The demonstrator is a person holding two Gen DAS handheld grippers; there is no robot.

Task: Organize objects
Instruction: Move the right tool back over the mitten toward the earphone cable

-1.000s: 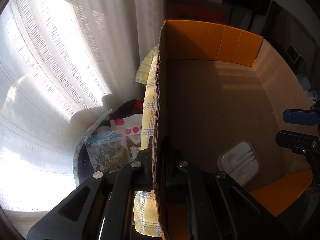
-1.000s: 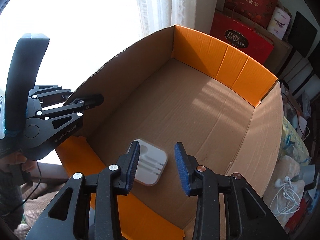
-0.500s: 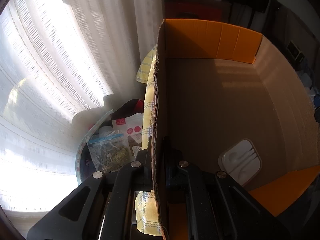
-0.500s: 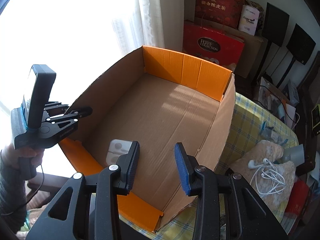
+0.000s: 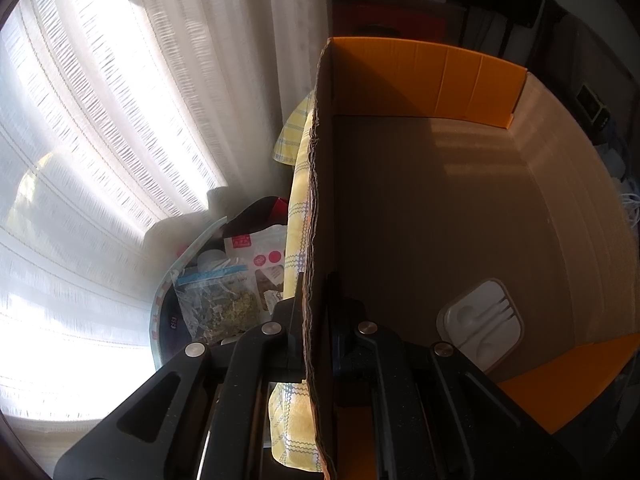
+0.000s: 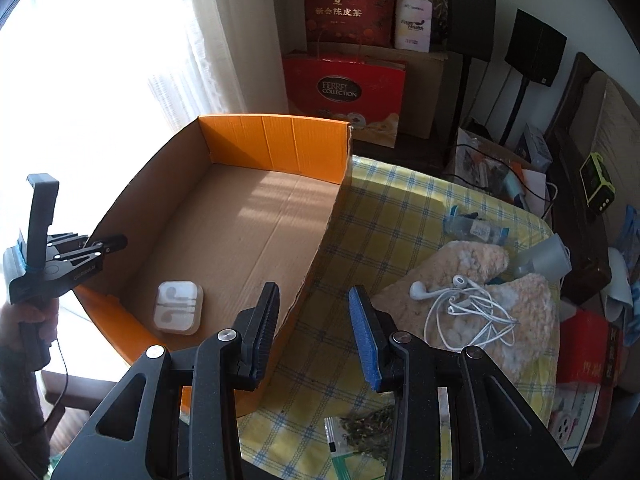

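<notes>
An open cardboard box (image 6: 256, 216) with orange end flaps stands on a yellow checked cloth (image 6: 384, 216). A white earphone case (image 6: 177, 307) lies on its floor near the front; it also shows in the left wrist view (image 5: 482, 325). My left gripper (image 5: 316, 300) is shut on the box's left wall (image 5: 320, 200), and it shows in the right wrist view (image 6: 106, 245). My right gripper (image 6: 314, 312) is open and empty, above the box's right wall and the cloth. White earphones (image 6: 460, 304) lie tangled on a fluffy cream cloth (image 6: 480, 280).
A small bag of dried herbs (image 6: 360, 428) lies on the cloth near my right gripper. A clear tube (image 6: 476, 229) and a grey cup (image 6: 548, 258) lie at the far right. Red gift bags (image 6: 344, 88) stand behind. Bags (image 5: 224, 300) sit left of the box.
My right gripper has pulled back out of the box and moved right, over the cloth, open and empty. The earphone case stays in the box. My left gripper keeps its hold on the wall.
</notes>
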